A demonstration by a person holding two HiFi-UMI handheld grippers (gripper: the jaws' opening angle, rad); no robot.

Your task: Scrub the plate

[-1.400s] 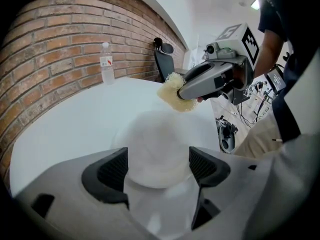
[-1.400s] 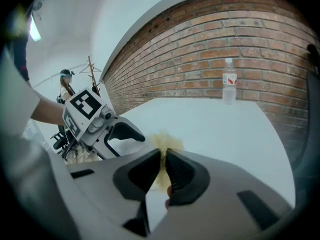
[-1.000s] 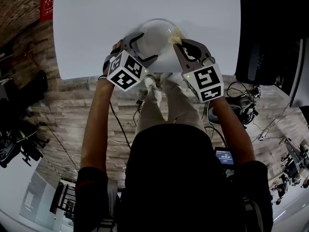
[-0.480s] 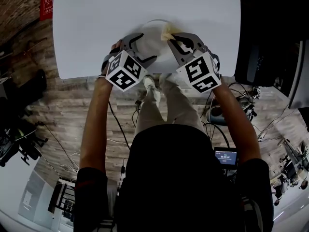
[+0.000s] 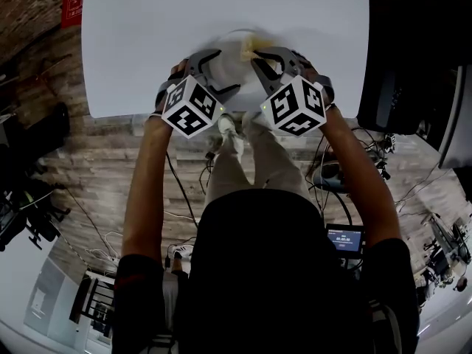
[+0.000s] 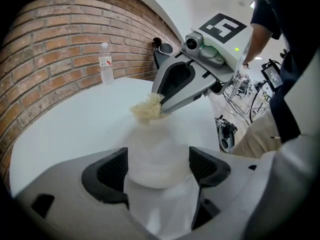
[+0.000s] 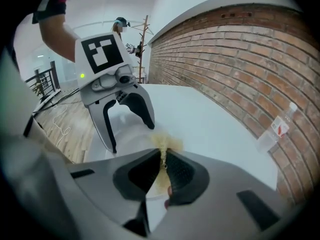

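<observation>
Background bottle (image 6: 105, 63) beyond plate (image 6: 156, 156), gripper views

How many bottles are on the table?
1. The bottle stands upright at the table's edge by the brick wall, apart from the plate. Others may be hidden.

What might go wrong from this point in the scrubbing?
1. The plate sits close to the near edge of the table, held only by the left gripper; a hard stroke towards the person might slide it off.
2. The right gripper pinches just a thin part of the scrubber; drag on the plate could pull it out.
3. Both grippers work close together over the plate, so a wide stroke may knock them together.
</observation>
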